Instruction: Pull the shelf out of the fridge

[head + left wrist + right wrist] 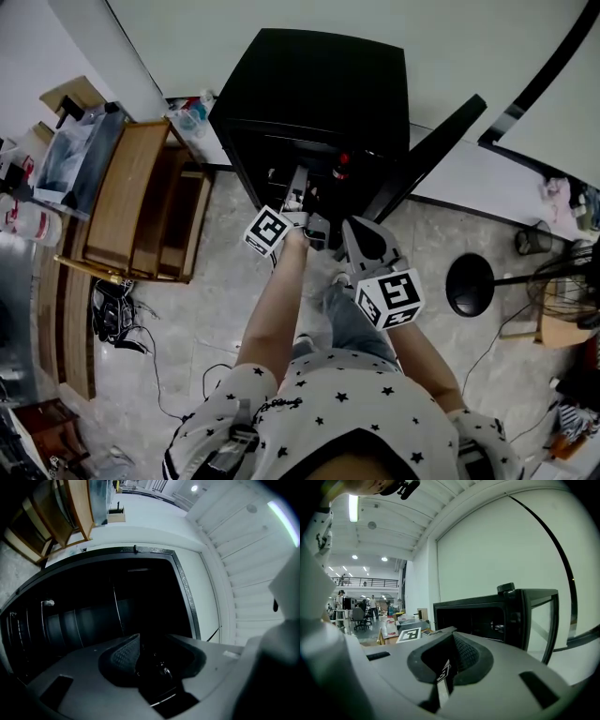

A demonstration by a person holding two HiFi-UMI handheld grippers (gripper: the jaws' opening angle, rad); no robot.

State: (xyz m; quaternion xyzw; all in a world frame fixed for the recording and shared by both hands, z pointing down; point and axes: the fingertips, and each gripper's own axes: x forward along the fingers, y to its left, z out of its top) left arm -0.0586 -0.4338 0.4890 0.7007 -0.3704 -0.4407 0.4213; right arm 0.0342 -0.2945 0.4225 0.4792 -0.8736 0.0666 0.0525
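Note:
The black mini fridge point(309, 84) stands against the wall with its door point(436, 145) swung open to the right. My left gripper point(300, 183) reaches into the dark opening, beside a red-capped bottle point(342, 167). In the left gripper view the jaws point(152, 644) stand apart with nothing between them, facing the fridge's dark inside point(93, 606), where thin wire bars point(117, 606) of the shelf show faintly. My right gripper point(361, 239) hovers just outside the opening, its jaws point(451, 641) closed together and empty, with the open fridge point(487, 616) ahead of it.
A wooden cabinet point(141, 206) stands left of the fridge, with bottles point(192, 112) between them. A black round stand base point(469, 286) sits on the floor to the right, next to clutter point(562, 300). Cables point(117, 314) trail across the floor at the left.

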